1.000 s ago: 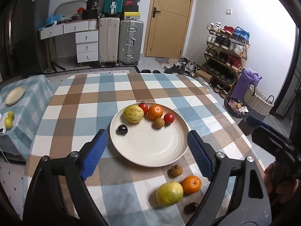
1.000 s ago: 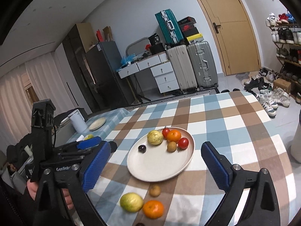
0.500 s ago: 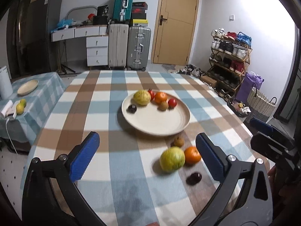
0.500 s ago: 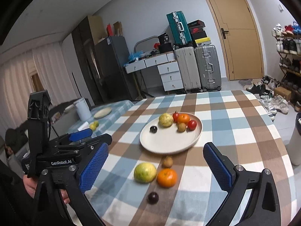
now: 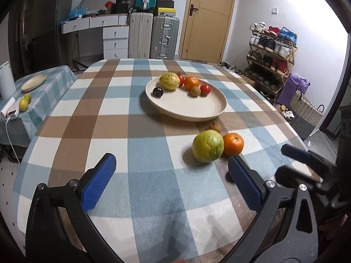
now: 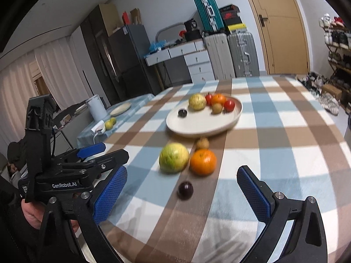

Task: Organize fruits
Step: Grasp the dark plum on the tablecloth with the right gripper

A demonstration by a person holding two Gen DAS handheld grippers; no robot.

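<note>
Four fruits lie loose on the checked counter [image 5: 153,144], near the plate's front edge. The green-yellow fruit [image 5: 207,145] and the orange [image 5: 233,144] sit touching side by side, with a small brown fruit [image 5: 215,127] just behind them against the plate's rim. In the right wrist view a dark plum [image 6: 185,190] lies nearer than the others, on a brown stripe of the cloth.

The left gripper [image 5: 169,185] hangs above the counter with its blue fingers [image 5: 98,185] spread wide and nothing between them; the green-yellow fruit sits beyond the fingertips, just past the right one, and the orange is farther right. The right gripper [image 6: 182,195] is also spread wide and empty, and the dark plum lies between its two blue fingers [image 6: 110,194], apart from both, with the green-yellow fruit and orange a little farther on.

The cream plate [image 5: 197,109] stands farther back at the counter's middle. Along its far side it carries a yellow fruit [image 5: 169,81], a red tomato [image 5: 205,89], an orange fruit [image 5: 191,83], a small brown fruit and, to the left, a second dark plum [image 5: 158,92].

To the far left a lower side table [image 5: 43,100] carries a small plate [image 5: 34,82] and two small yellow-green fruits [image 5: 23,104].
</note>
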